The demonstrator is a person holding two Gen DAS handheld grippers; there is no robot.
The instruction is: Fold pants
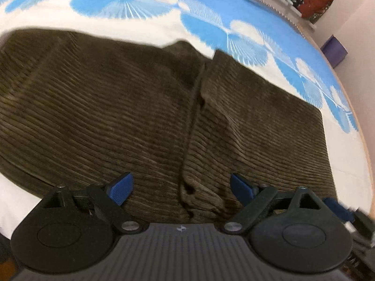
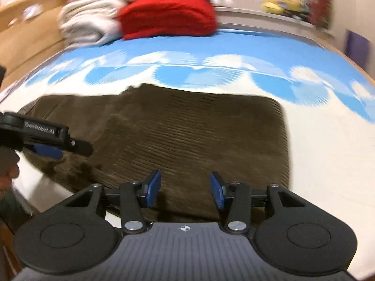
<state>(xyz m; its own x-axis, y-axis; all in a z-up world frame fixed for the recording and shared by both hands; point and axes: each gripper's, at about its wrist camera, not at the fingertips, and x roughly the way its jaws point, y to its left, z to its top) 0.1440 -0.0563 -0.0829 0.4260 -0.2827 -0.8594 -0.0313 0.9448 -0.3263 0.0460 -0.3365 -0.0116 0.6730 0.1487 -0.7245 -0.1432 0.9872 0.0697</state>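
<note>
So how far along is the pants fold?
Done: the brown corduroy pants lie on the blue-and-white sheet as a compact rectangle with layers overlapping, so at least one fold is in. In hand: nothing; the left gripper and right gripper are open above the cloth. Left: probably one more fold or some smoothing.

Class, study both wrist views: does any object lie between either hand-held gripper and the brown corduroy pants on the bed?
Nothing visible does. The left hand-held gripper and right hand-held gripper both hang open directly over the pants. The red folded item and pale laundry pile sit far back on the bedspread.
</note>
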